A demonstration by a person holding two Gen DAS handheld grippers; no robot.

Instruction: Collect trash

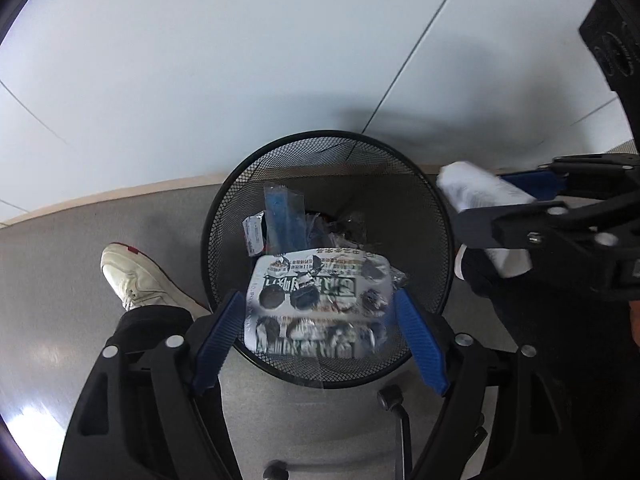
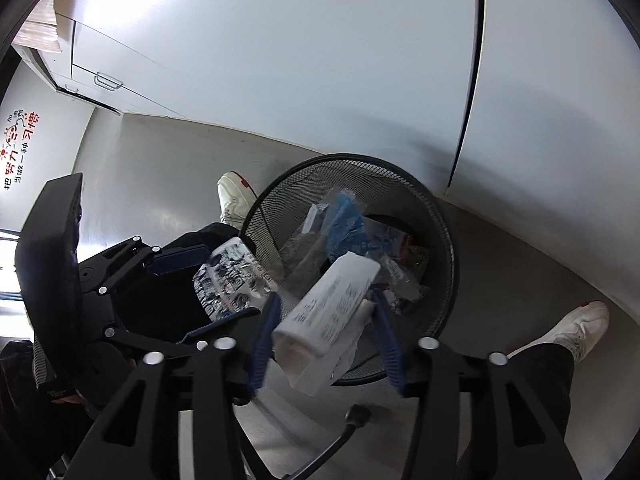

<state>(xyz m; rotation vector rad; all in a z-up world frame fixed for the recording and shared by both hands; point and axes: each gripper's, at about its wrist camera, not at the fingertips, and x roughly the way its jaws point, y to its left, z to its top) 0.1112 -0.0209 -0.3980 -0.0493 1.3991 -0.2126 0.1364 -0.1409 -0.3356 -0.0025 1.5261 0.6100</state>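
Standing at the far left of the left wrist view is a white sneaker (image 1: 138, 280) on the grey floor (image 1: 60, 248), just beside a black mesh wastebasket (image 1: 412, 216) that sits against the pale wall (image 1: 200, 60). Moving right, the left gripper (image 1: 320, 336) hangs over the near rim of the basket with its blue pads (image 1: 218, 336) spread wide apart. Between them lies a printed wrapper (image 1: 320, 300) (black-and-white print, blurred), and no pad can be seen pressing on it; it looks loose over the basket's mouth, though whether it touches anything I cannot tell. Farther inside the basket sit a blue strip in clear plastic (image 1: 282, 216) and other scraps of clear wrapping.

At the right of that view the right gripper (image 1: 496, 204) reaches in from the side, just beyond the basket's right rim, with a white crumpled paper (image 1: 476, 192) between its fingers.

From the right wrist view, the left gripper (image 2: 216, 280) shows at the left with the printed wrapper (image 2: 232, 276) between its parted fingers. In the middle, the right gripper (image 2: 324, 320) has its blue pads (image 2: 264, 328) parted, one on each side of the white paper (image 2: 332, 304); the paper is blurred and appears to touch only the right-hand pad, so a firm grip cannot be told. The wastebasket (image 2: 448, 248) lies just beyond, and a second white sneaker (image 2: 580, 324) is at the far right.
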